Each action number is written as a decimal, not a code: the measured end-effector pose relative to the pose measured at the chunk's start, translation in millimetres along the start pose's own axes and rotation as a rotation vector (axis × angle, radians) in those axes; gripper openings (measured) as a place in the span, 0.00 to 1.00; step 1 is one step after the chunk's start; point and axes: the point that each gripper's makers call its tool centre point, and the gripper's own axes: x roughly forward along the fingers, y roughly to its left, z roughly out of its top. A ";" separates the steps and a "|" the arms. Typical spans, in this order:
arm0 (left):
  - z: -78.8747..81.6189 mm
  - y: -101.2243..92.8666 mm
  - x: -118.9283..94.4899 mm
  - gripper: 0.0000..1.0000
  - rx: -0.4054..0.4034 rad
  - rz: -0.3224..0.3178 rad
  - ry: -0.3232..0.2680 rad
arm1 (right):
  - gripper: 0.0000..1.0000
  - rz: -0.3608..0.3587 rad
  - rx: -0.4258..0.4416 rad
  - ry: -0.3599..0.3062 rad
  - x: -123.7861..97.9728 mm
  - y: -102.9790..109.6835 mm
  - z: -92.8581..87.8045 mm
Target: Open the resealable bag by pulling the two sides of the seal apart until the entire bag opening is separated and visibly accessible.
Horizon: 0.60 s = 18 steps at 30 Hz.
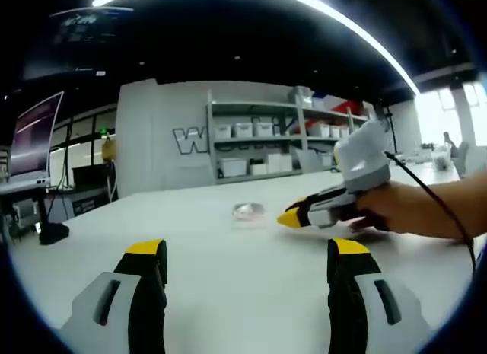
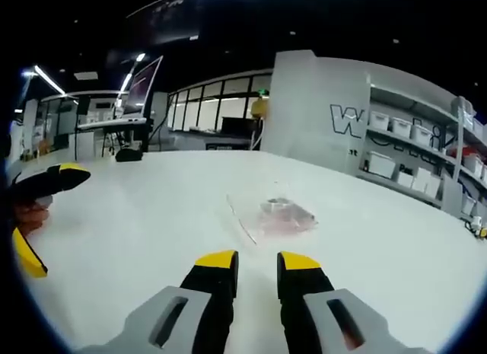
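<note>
Bag [image 2: 268,215] first: the clear resealable pouch lies flat on the white table [image 2: 137,217], a crumpled item inside it, just ahead of your right gripper [image 2: 257,266], whose yellow-tipped jaws stand a narrow gap apart with nothing between them. Your left gripper [image 1: 251,255] hovers over the table with its jaws spread wide and empty, the bag [image 1: 249,212] farther out ahead, untouched. Shelving with white bins [image 1: 262,141] lines the far wall.

Right tongs [image 2: 256,269] near bag [image 2: 274,215]
</note>
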 end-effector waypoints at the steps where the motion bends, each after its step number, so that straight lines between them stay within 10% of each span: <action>1: -0.3 0.2 0.2 0.86 0.001 0.000 0.001 | 0.18 -0.002 0.000 -0.002 0.9 -0.3 0.2; 18: -2.3 0.2 1.9 0.86 0.007 0.001 0.007 | 0.18 -0.012 -0.051 0.007 15.0 -5.8 -1.0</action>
